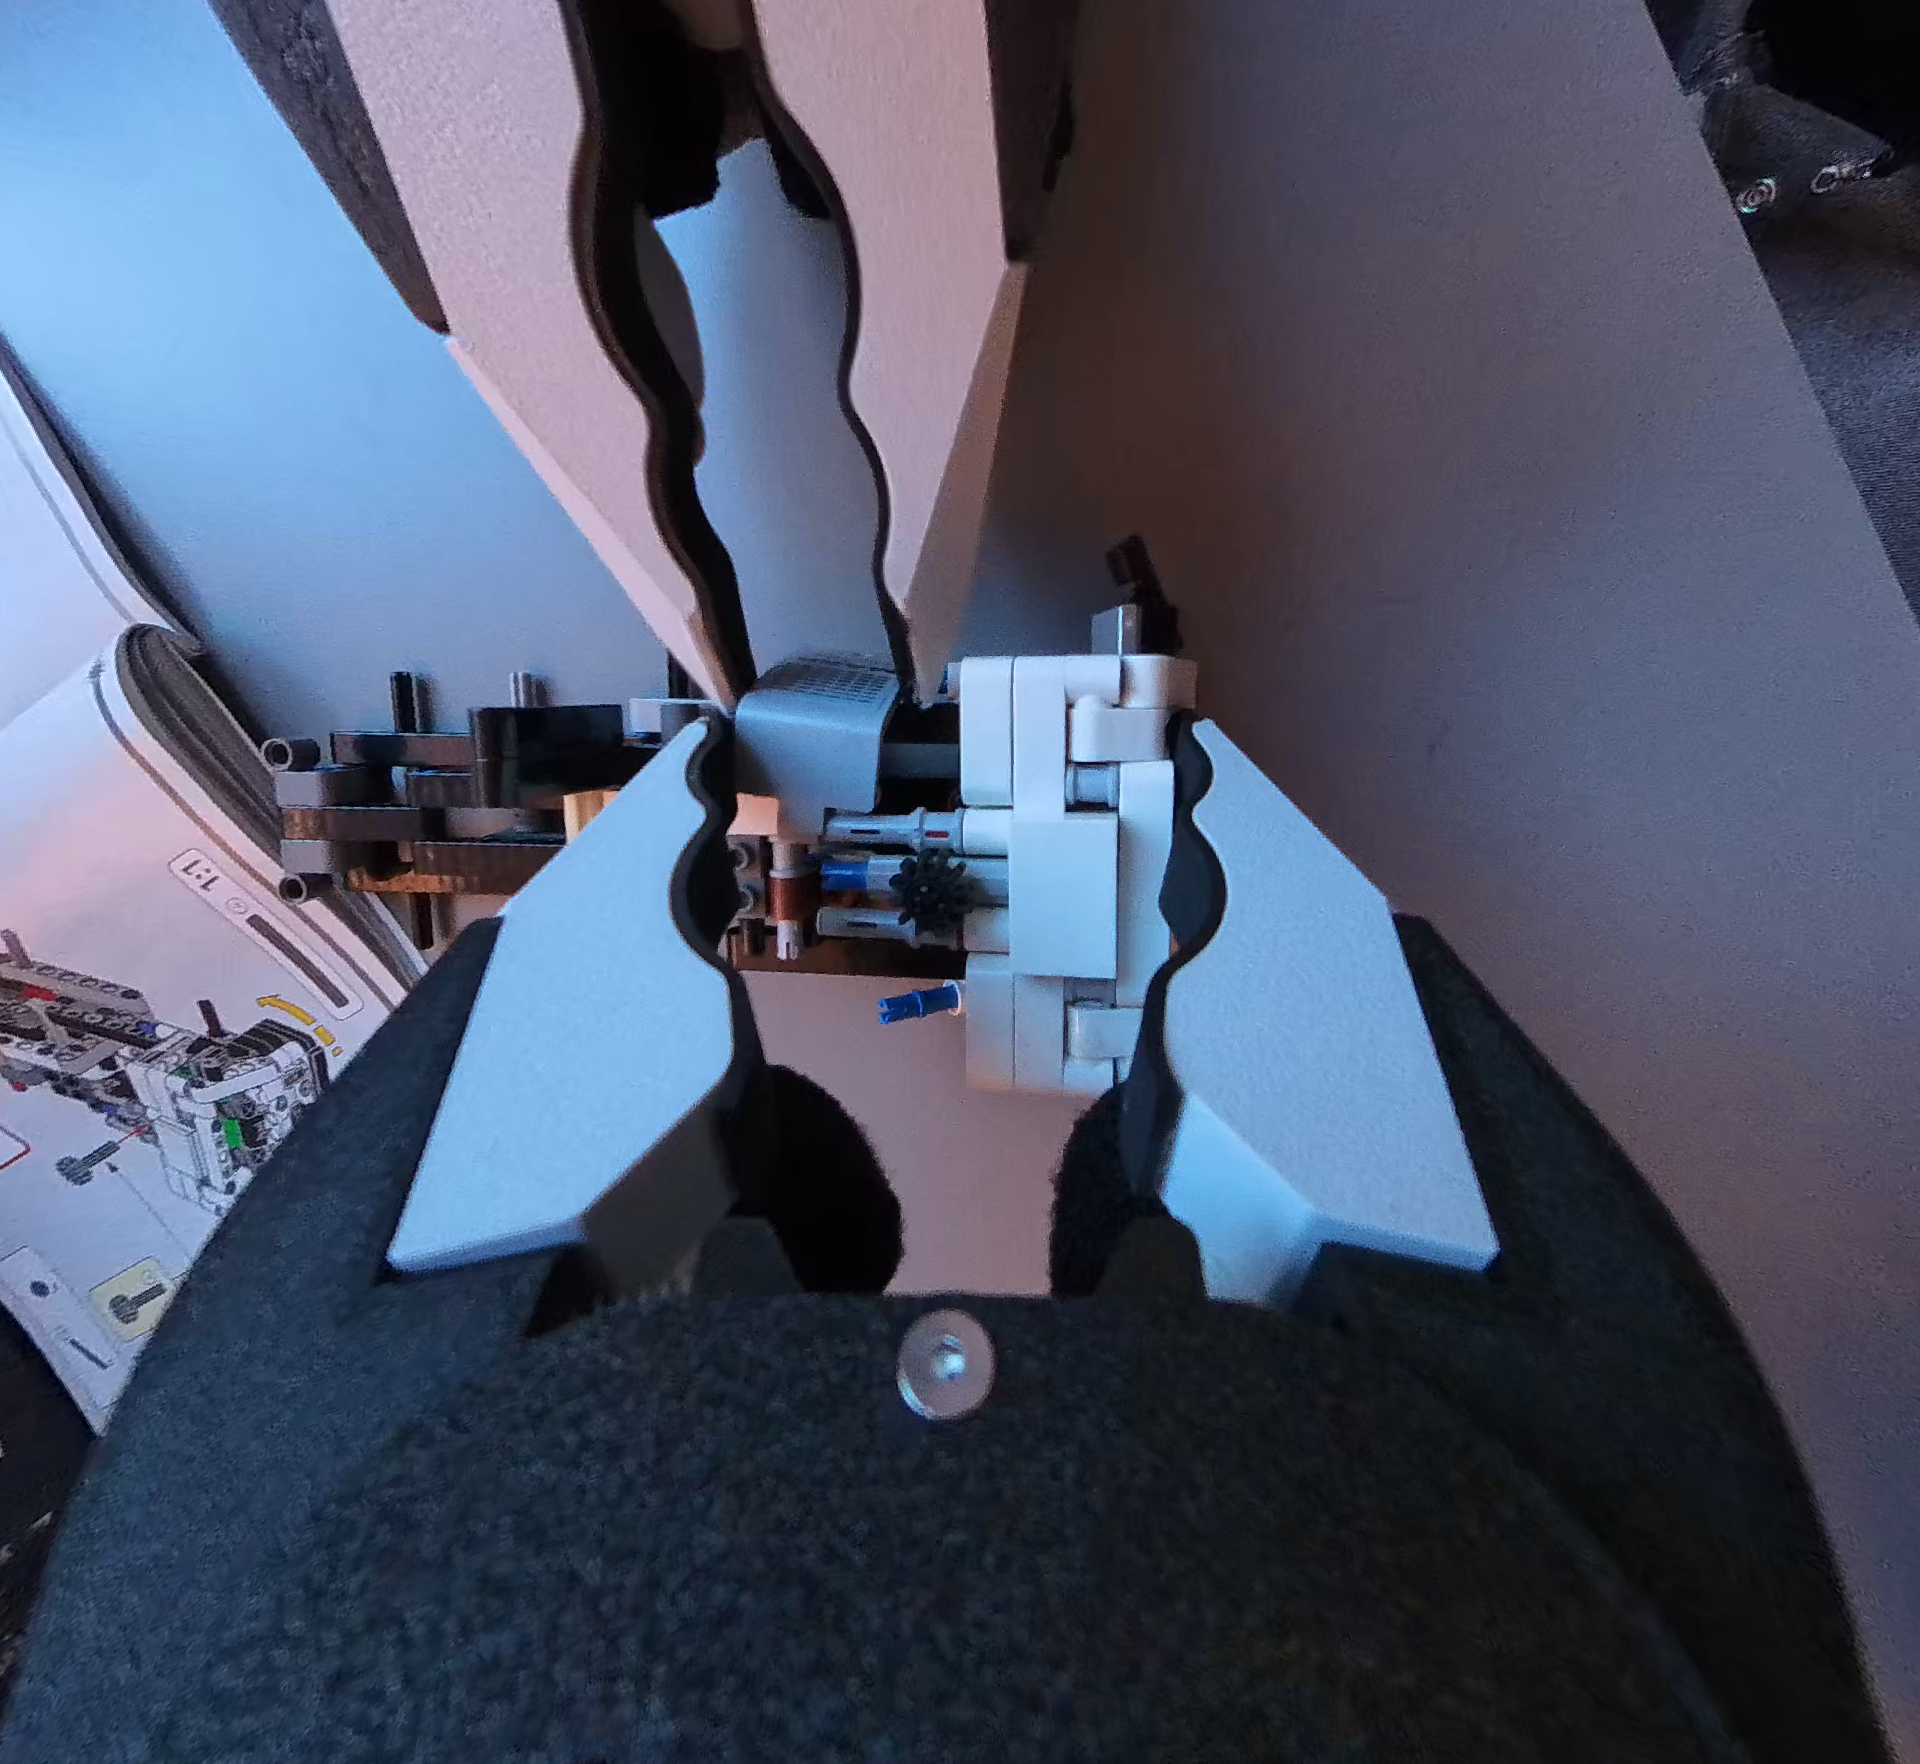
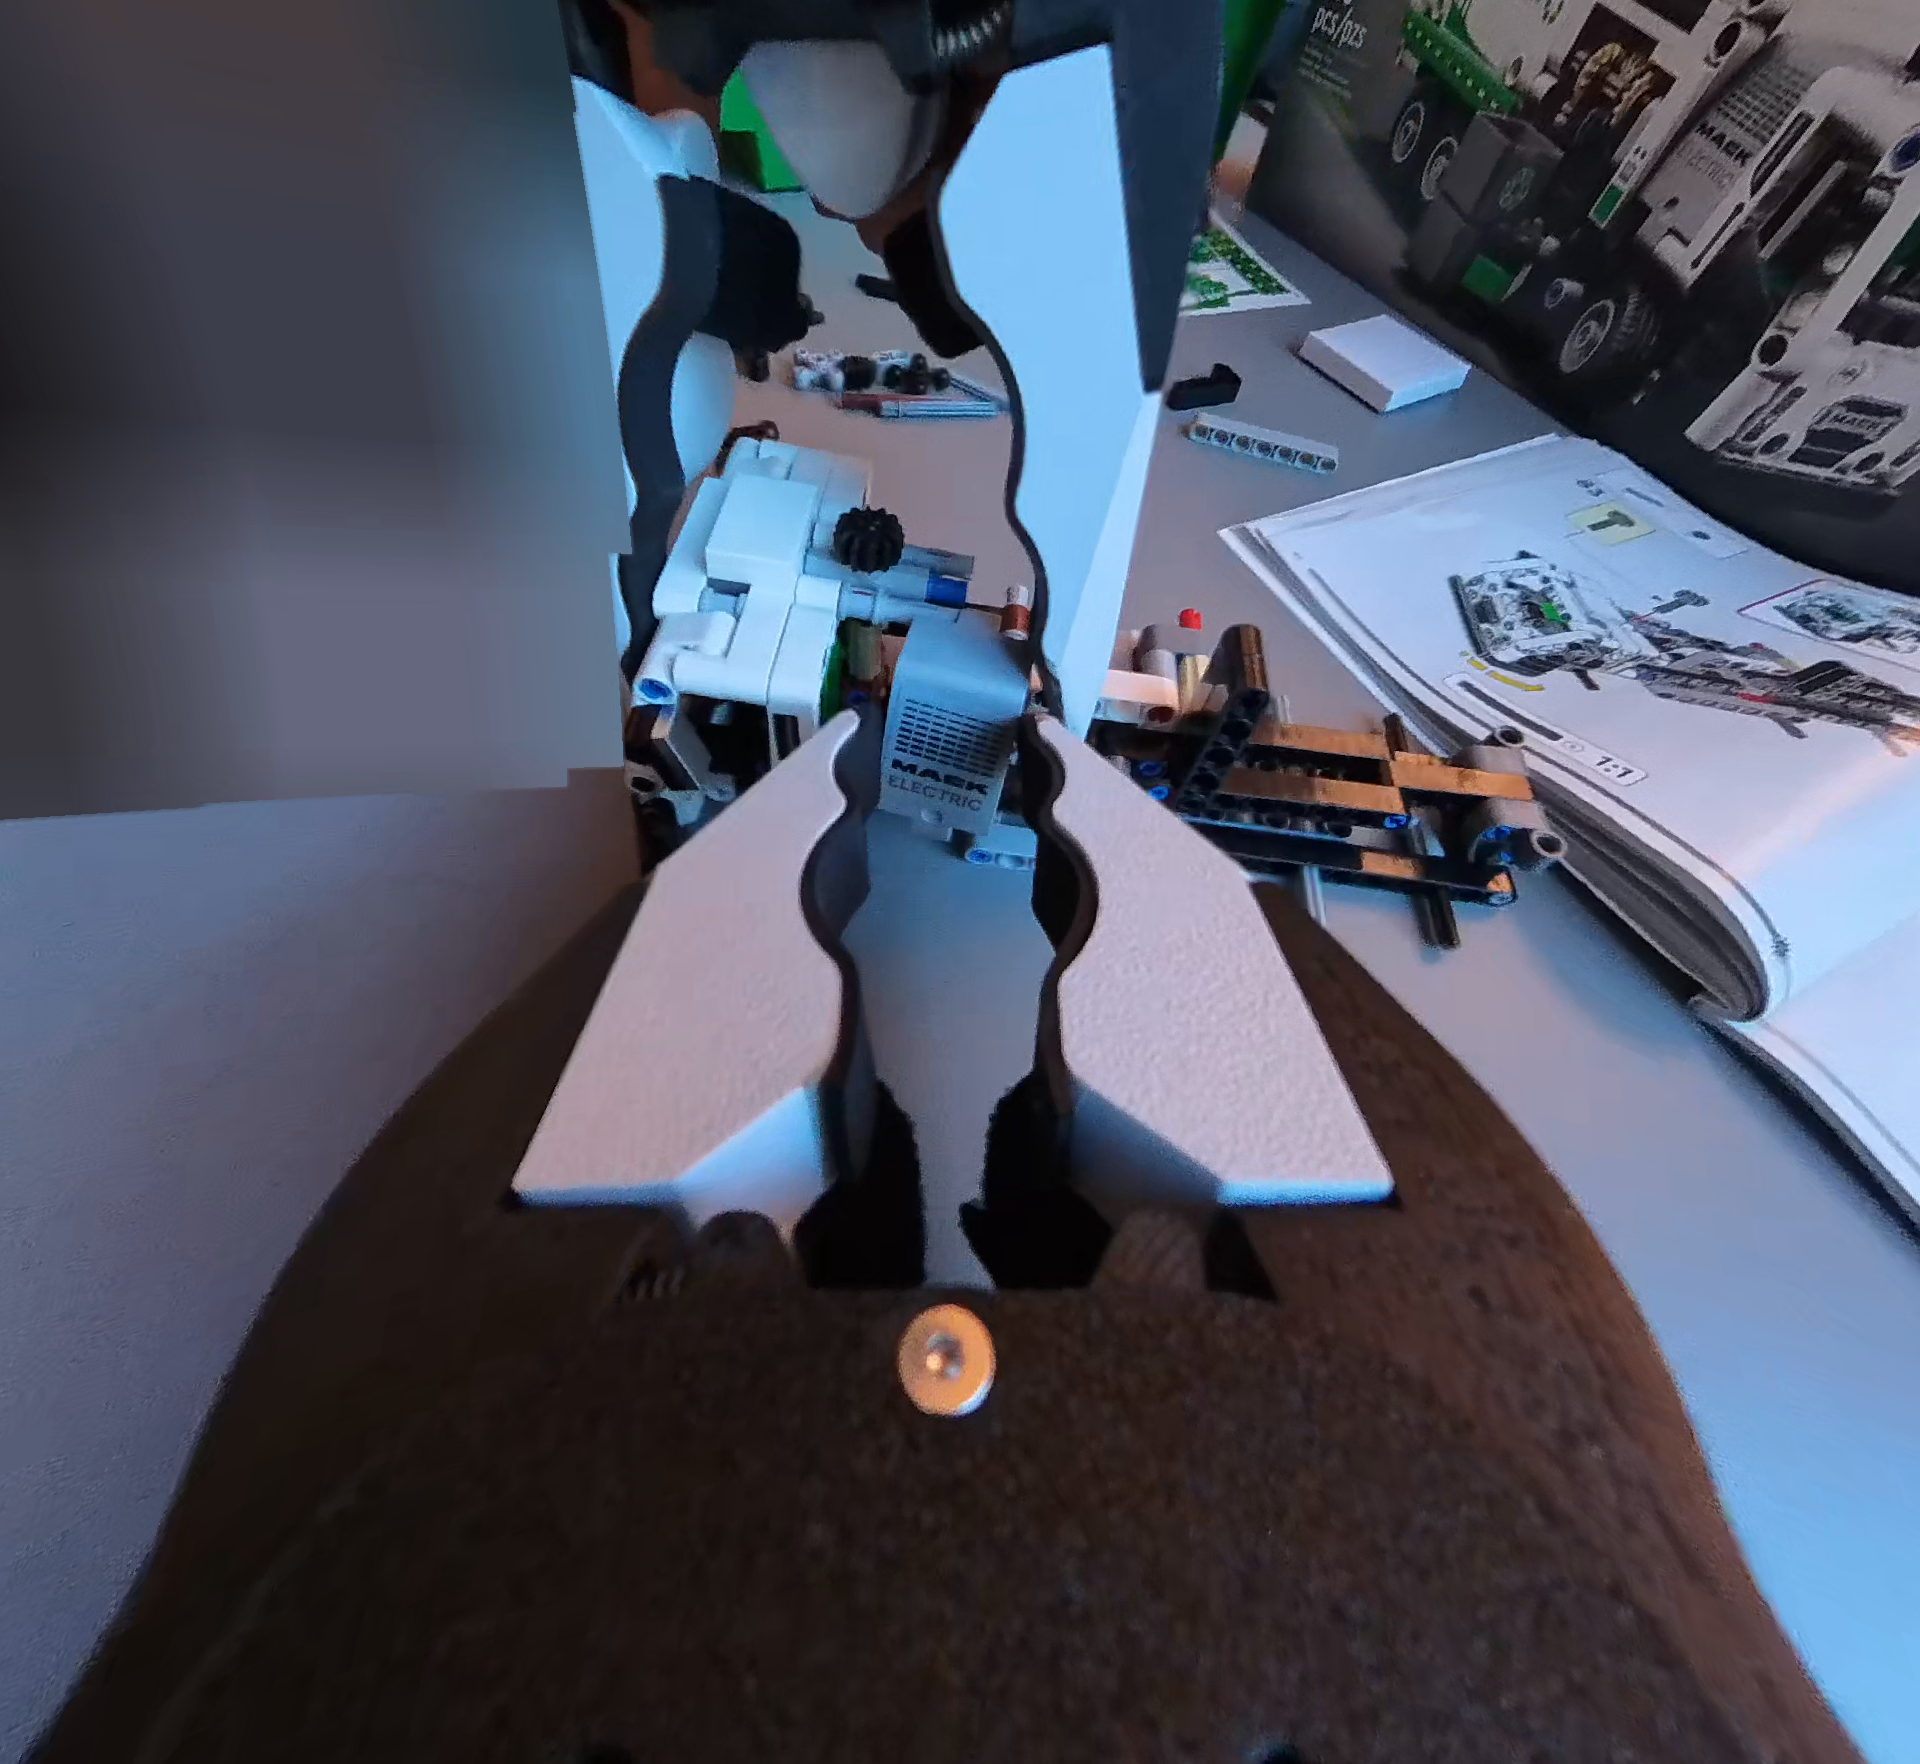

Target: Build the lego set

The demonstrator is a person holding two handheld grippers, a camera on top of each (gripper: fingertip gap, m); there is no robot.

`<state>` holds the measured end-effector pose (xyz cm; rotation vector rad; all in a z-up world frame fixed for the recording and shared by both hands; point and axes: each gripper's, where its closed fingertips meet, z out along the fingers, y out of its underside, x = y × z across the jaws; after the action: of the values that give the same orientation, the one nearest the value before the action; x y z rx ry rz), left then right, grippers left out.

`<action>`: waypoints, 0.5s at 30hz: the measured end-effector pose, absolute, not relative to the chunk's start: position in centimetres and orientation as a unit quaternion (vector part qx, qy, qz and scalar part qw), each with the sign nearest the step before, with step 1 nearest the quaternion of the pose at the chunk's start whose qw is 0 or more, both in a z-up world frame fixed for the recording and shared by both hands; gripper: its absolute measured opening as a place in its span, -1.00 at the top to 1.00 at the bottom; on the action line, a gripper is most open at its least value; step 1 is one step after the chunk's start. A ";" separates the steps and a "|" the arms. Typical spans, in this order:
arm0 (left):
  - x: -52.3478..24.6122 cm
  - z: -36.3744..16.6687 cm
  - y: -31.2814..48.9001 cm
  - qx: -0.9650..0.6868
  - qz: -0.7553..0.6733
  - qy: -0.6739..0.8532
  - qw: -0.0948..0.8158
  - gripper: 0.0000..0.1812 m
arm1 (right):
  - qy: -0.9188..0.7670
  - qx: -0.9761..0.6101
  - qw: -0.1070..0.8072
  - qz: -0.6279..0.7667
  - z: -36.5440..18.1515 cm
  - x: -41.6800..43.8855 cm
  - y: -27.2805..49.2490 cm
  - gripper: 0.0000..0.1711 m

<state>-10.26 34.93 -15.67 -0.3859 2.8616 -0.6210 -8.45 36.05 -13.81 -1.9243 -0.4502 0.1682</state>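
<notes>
A partly built lego truck lies on the grey table. It has a white cab, a black gear and a long black chassis frame. My left gripper is shut across the cab end, with one finger on each side. It reaches in from the top of the right wrist view. My right gripper is shut on the grey grille piece at the cab's front. It reaches in from the top of the left wrist view.
An open instruction booklet lies beside the chassis. The set's box stands at the back right. A white block, a grey beam, a small black piece and several pins lie behind the model.
</notes>
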 end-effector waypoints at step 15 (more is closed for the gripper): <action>-10.2 -15.7 34.9 -0.132 -0.213 0.964 0.093 0.09 | -0.143 -0.866 0.474 0.069 -16.4 -8.9 34.5 0.26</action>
<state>-10.23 34.92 -15.70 -0.3916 2.8611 -0.6324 -8.95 34.53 -16.40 -2.1191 -0.3487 0.1680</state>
